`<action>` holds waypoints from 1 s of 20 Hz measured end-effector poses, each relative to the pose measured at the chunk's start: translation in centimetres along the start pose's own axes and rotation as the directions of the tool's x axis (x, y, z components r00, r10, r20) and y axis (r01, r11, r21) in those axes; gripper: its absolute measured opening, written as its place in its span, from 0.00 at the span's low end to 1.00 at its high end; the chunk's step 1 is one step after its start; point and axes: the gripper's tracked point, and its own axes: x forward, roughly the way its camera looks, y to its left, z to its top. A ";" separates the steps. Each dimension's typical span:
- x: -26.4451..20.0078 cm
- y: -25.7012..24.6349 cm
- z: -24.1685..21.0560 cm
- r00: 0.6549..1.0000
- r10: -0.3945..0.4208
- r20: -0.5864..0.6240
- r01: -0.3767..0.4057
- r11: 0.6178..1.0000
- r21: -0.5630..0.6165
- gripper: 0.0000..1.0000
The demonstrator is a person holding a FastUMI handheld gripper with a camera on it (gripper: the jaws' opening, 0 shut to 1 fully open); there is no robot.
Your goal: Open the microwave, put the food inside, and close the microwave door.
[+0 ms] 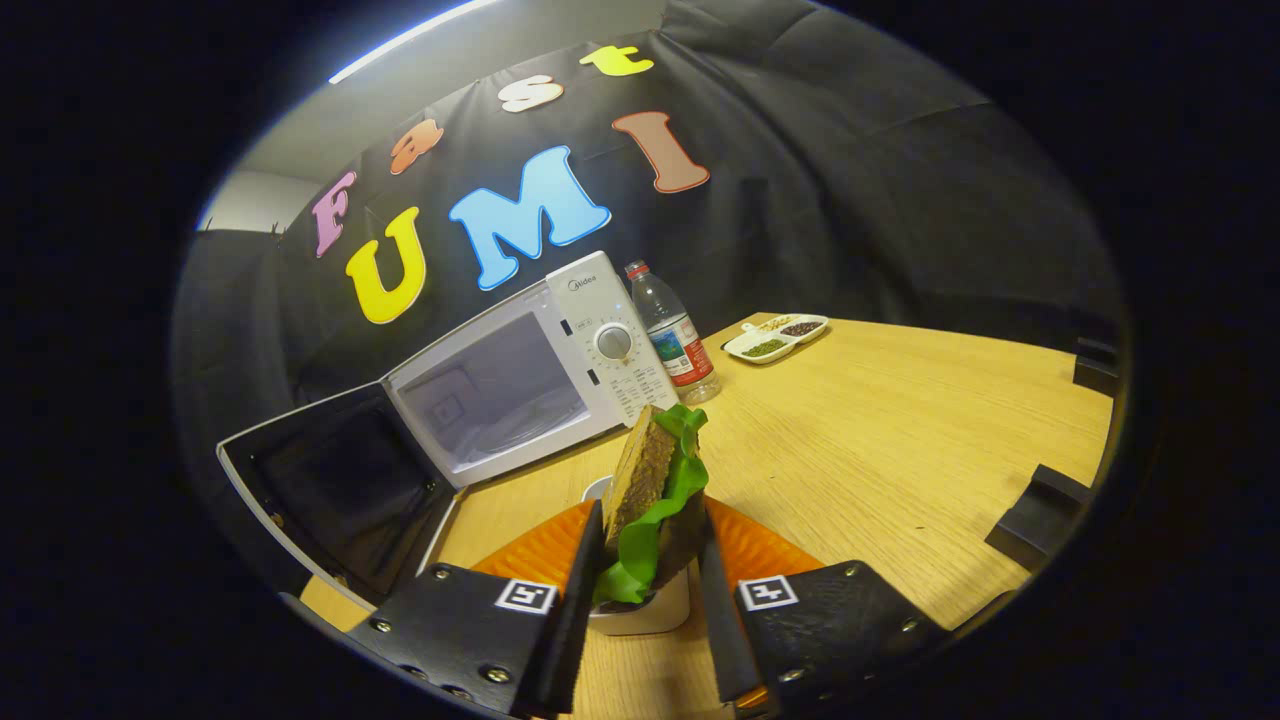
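Note:
My gripper (pixel 648 540) is shut on a sandwich (pixel 650 490) with brown bread and green lettuce, held on edge between the two fingers. Under it sits a small white dish (pixel 645 615) on the wooden table (pixel 880 450). Beyond the fingers and to the left stands a white microwave (pixel 530 370). Its door (pixel 340 490) is swung wide open to the left, and the pale cavity (pixel 500 395) is bare. The control panel with a round knob (pixel 613 342) is on the microwave's right side.
A clear plastic water bottle (pixel 675 335) stands right next to the microwave. A white divided dish (pixel 775 338) with seeds or spices lies farther back. Dark blocks (pixel 1040 515) rest along the table's right edge. Black cloth walls close off the back.

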 end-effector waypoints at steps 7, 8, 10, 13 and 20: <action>-0.6 1.5 1.3 0.999 0.026 0.026 -0.025 0.999 -0.035 0.24; -0.8 1.7 1.7 0.999 0.025 0.039 -0.023 0.999 -0.048 0.24; -1.1 2.8 2.9 0.997 0.026 0.075 -0.019 0.995 -0.099 0.24; -0.8 5.0 4.0 0.994 0.047 0.097 -0.030 0.986 -0.165 0.24; 1.8 11.6 6.1 0.987 0.107 0.120 -0.069 0.955 -0.289 0.24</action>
